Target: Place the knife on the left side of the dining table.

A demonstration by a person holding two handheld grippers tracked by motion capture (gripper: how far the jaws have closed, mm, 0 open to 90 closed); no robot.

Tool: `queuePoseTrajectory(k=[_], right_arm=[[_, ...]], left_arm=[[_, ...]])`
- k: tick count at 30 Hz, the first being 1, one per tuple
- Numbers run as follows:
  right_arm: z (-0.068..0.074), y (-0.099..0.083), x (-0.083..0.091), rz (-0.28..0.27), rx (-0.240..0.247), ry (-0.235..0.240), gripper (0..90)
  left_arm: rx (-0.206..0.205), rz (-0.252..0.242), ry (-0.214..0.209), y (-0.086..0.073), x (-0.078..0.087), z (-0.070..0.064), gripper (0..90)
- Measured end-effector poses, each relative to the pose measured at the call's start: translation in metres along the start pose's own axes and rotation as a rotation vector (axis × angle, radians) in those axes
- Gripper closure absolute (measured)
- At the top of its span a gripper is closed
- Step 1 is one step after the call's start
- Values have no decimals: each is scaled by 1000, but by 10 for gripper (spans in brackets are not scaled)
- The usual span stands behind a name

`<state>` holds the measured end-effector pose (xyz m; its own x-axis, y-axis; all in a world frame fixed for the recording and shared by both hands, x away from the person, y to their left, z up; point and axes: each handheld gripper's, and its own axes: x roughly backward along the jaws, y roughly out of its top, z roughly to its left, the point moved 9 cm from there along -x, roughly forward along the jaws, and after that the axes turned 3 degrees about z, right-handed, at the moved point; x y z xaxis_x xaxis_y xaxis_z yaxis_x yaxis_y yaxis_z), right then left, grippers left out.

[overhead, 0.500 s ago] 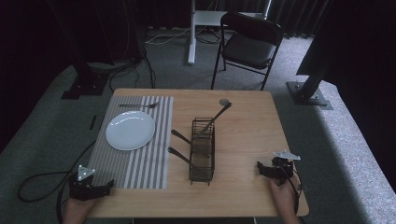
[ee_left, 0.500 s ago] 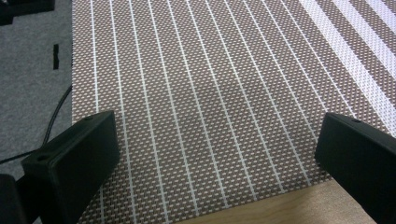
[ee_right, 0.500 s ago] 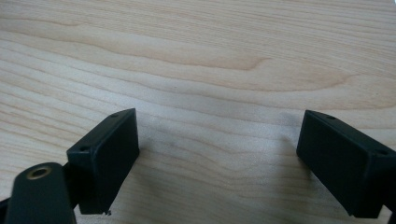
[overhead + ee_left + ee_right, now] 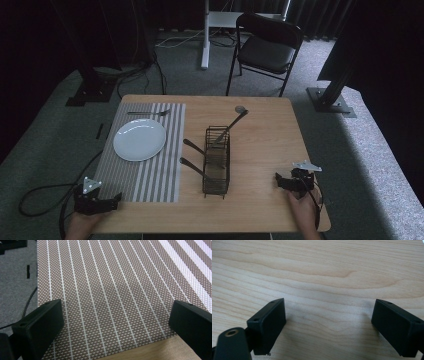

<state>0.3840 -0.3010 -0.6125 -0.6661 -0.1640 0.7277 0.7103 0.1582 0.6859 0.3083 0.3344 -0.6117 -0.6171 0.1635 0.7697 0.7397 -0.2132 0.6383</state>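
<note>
Both my tools sit at the near table [image 4: 260, 210] edge, jaws spread wide and empty: left tool [image 4: 117, 200] over the striped placemat [image 4: 112, 290], right tool [image 4: 278, 181] on bare wood. Nearest my right is the wire caddy [image 4: 217, 162] mid-table, light, rigid, holding dark-handled utensils [image 4: 192, 146]; I'd grip a smooth handle firmly

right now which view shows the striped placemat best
The high view: the whole striped placemat lies on the table's left half with the white plate on it. The left gripper view gives a close look at its weave and near edge between open jaws. The right gripper view looks at bare wood.
</note>
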Motion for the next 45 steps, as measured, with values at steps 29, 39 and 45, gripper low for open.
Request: queuePoseTrajectory(k=[29,39,45], right_arm=[[0,0,0,-1,-1,0,117],[0,0,0,-1,0,0,117],[0,0,0,-1,-1,0,117]], left_arm=[[-41,-1,-81,16,16,-23,31],[-109,-41,-137,39,28,-52,31],[-146,-60,-170,51,34,-69,31]])
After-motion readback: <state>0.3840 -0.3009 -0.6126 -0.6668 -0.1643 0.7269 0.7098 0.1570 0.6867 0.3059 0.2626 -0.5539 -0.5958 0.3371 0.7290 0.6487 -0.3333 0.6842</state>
